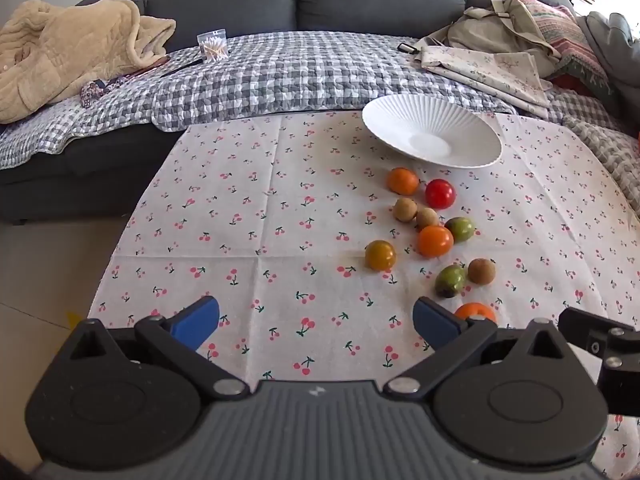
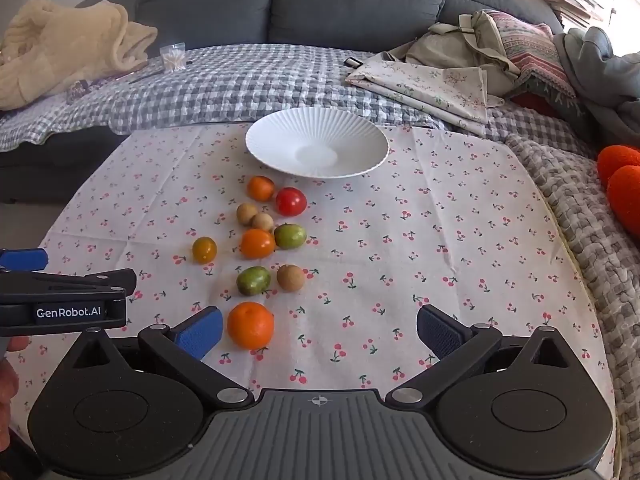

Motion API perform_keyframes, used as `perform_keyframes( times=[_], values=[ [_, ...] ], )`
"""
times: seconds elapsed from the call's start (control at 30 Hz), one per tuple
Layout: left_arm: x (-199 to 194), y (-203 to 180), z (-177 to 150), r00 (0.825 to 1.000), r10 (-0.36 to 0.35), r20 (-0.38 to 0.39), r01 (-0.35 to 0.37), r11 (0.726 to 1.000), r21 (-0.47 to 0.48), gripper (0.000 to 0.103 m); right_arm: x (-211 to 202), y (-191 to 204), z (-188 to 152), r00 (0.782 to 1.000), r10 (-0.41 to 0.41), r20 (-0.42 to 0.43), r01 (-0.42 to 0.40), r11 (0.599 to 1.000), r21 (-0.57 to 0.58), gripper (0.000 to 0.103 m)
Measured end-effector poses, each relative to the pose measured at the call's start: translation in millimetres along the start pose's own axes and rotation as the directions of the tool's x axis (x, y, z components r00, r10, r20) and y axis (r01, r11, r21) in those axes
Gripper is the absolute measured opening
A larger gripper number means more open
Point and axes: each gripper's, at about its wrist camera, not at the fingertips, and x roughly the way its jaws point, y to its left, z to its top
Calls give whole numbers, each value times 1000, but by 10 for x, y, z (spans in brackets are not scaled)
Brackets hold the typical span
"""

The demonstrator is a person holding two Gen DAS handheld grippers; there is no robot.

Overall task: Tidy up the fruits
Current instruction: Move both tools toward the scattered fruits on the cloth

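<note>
Currently both tongs, left tongs and right tongs, gaping, empty; round orange lower centre may roll off bench if nudged.

white ribbed plate, cherry-print tablecloth, grey-checked quilt

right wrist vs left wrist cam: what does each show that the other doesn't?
Right wrist only: the whole big orange near its own left pad, two red-orange fuzzy things at the right edge, and the left gripper's body from the side with its label.

Left wrist only: bare floor to the left of the table; there the big orange is half hidden behind a pad.

Both: empty white plate, the loose fruit on the cherry-print cloth, the grey sofa, and open jaws with nothing between them, the right gripper included.
</note>
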Motion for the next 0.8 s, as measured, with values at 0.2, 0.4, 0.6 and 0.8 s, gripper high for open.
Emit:
perform_keyframes(
  times=[0.2,0.4,0.6,0.8],
  values=[
    [13,27,8,1000,4,5,-4,1000,0,102,35,19,4,999,-29,19,29,999,-19,103],
    [66,46,26,1000,14,0,-14,1000,7,102,64,10,15,1000,-22,13,22,1000,-17,103],
    [172,80,87,1000,21,-6,-21,1000,19,102,145,4,7,1000,9,-17,-10,999,-30,103],
    [441,163,206,997,-34,-67,35,999,12,102,255,18,-33,994,110,14,-109,992,-60,103]
  ],
)
